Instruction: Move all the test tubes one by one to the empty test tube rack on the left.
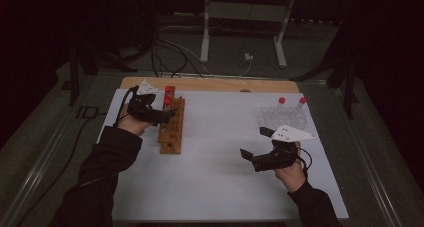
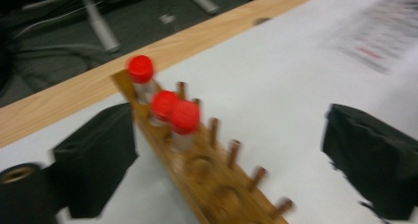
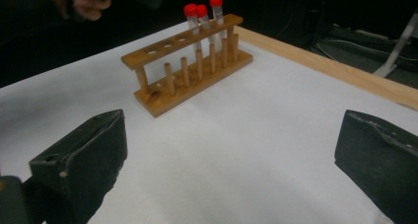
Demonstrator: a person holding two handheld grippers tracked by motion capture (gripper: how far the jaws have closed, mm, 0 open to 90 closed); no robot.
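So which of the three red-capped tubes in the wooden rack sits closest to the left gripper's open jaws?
The red-capped tube third from the wooden rack's far end: it borders the empty holes, between the left gripper's open jaws.

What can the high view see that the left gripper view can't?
High view alone: the person's sleeves, the right gripper with open jaws, and a clear plastic rack holding two red-capped tubes. Left gripper view alone: a close look at the left gripper jaws standing wide open on either side of the wooden rack, with its empty holes and pegs. Both: the wooden rack, its three red-capped tubes and the white sheet.
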